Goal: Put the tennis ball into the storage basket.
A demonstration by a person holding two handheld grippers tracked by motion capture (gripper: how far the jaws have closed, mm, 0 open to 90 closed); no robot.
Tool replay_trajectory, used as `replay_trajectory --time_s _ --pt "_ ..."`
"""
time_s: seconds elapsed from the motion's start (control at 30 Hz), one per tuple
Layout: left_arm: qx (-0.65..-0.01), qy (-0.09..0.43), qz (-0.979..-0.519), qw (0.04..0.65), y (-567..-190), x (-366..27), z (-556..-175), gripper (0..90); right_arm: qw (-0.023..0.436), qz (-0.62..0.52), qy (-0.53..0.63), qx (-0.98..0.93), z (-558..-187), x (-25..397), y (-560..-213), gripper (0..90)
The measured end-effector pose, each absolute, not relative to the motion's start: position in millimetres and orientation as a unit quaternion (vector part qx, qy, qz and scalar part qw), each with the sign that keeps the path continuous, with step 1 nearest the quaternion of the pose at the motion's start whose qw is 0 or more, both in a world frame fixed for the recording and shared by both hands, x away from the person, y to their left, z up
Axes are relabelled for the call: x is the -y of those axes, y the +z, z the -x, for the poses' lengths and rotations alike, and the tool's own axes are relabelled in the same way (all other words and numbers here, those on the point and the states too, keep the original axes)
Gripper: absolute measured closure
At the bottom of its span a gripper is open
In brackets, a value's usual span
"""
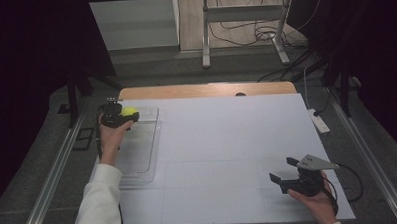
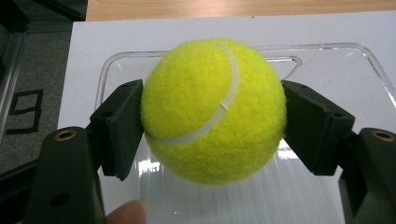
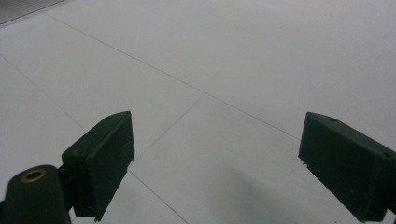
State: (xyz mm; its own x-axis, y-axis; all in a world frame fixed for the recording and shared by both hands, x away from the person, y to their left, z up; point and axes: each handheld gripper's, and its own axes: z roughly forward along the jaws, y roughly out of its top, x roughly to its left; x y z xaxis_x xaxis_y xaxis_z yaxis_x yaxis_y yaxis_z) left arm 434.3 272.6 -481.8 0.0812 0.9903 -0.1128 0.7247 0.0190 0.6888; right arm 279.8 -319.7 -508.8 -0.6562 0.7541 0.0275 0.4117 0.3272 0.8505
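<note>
A yellow tennis ball (image 2: pixel 212 109) sits squeezed between the two black jaws of my left gripper (image 2: pixel 212 126), which is shut on it. In the high view the ball (image 1: pixel 128 111) and left gripper (image 1: pixel 126 115) hang over the far end of a clear plastic tray (image 1: pixel 140 149) at the table's left. My right gripper (image 1: pixel 284 170) rests near the front right of the white table top, held in a hand. Its jaws stand wide apart with bare white surface between them in the right gripper view (image 3: pixel 219 163).
The white sheet (image 1: pixel 222 141) covers most of the table, with a strip of wood (image 1: pixel 205 89) at the far edge. A white power strip (image 1: pixel 319 122) lies at the right edge. Metal rails run along both sides, and a stand with cables is on the floor beyond.
</note>
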Motion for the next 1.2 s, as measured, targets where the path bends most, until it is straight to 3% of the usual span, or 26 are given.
replay_trajectory --time_s 1.2 --pt "-0.65 0.184 -0.702 0.225 -502.4 -261.4 -446.6 26.2 0.19 -0.368 0.448 -0.793 -280.0 320.1 -509.1 10.7"
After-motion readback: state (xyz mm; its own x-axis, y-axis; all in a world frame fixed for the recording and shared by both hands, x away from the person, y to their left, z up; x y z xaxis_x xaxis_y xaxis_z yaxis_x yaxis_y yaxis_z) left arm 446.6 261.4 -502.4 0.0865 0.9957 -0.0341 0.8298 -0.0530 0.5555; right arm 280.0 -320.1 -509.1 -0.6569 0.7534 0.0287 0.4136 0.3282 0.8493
